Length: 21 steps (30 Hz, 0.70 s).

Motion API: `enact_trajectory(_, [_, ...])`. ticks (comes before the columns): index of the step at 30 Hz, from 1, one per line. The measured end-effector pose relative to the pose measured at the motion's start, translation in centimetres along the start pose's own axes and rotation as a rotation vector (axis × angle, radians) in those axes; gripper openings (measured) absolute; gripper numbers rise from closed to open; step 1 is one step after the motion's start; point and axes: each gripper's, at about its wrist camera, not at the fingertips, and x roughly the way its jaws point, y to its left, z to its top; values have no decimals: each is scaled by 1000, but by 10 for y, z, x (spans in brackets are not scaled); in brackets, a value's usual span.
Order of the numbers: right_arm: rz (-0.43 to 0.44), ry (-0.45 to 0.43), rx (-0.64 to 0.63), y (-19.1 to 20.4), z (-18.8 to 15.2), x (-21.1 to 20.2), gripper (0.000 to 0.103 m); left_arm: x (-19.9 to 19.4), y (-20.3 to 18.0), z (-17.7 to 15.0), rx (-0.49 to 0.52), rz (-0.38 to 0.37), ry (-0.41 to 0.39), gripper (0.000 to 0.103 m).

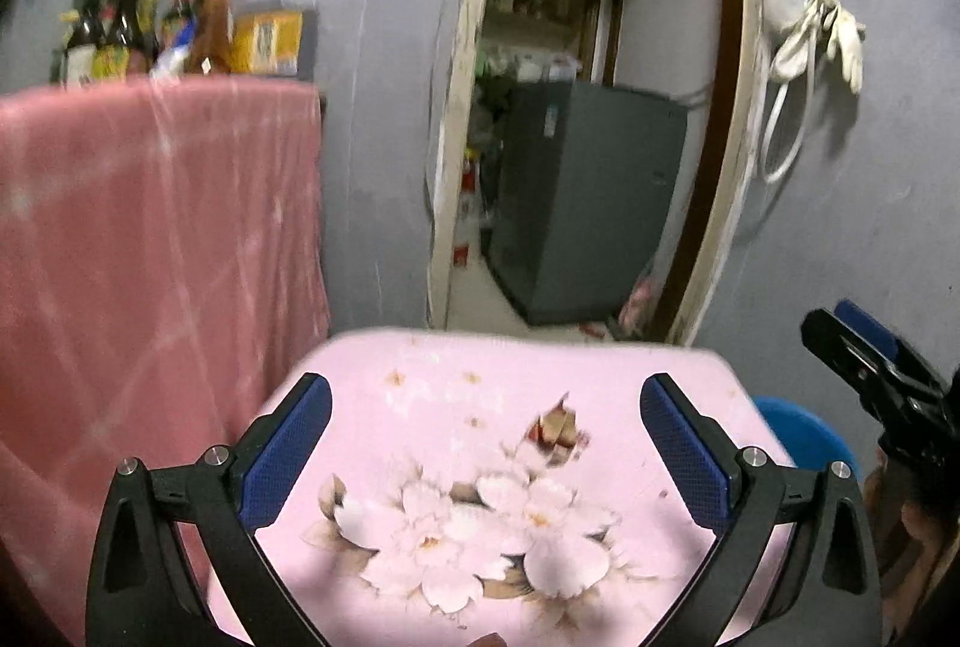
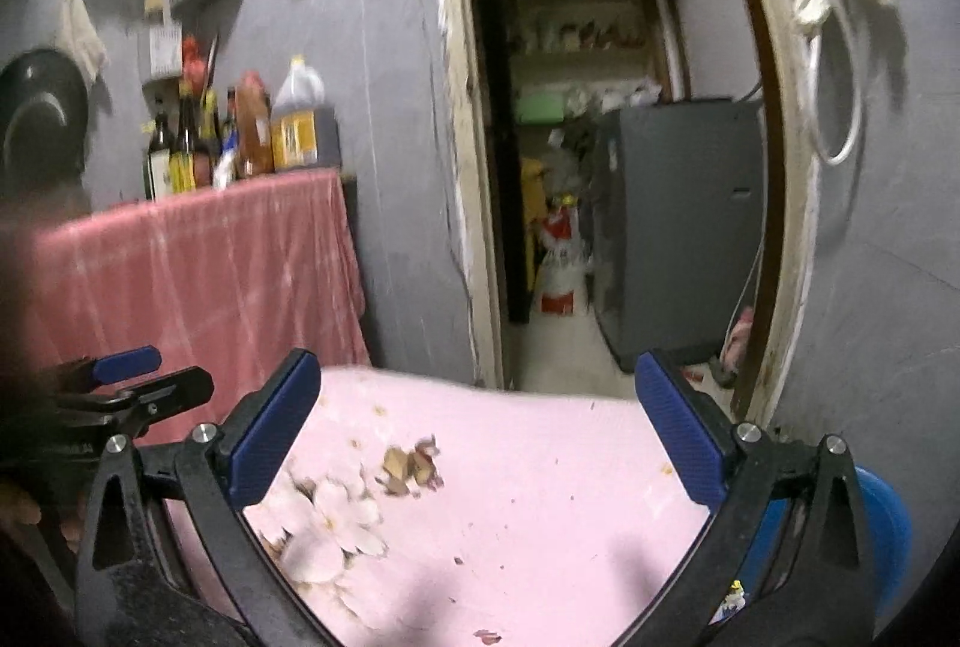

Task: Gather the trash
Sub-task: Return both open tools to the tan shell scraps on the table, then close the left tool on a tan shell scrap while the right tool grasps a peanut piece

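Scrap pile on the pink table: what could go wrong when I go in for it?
1. The scrap pile is small loose pieces with crumbs scattered around; wide flat fingers may push bits apart rather than pinch them.
2. The table cover looks like soft sheet material, so closing low may snag or bunch it.
3. Both the left gripper and right gripper are open and close together, aimed at the same spot; they could collide.

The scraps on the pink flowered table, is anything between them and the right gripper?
Nothing visible stands in the way. The pile of brownish scraps lies in the open on the pink table, ahead and left of the open right gripper. The left gripper is off to the left, apart.
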Motion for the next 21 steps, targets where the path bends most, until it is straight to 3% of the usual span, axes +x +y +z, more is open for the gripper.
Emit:
enact_trajectory(5, [10,113,-14,-10,-15,34,101,36,6,-14,-25,-49,111,101])
enact_trajectory(10, [17,222,0,-24,-29,58,87,72,8,-19,-55,-102,210,99])
enact_trajectory(16, [30,347,35,-39,-47,82,76,119,14,-21,-157,-186,343,79])
enact_trajectory(21, [62,447,80,-48,-54,98,69,139,10,-15,-154,-242,397,65])
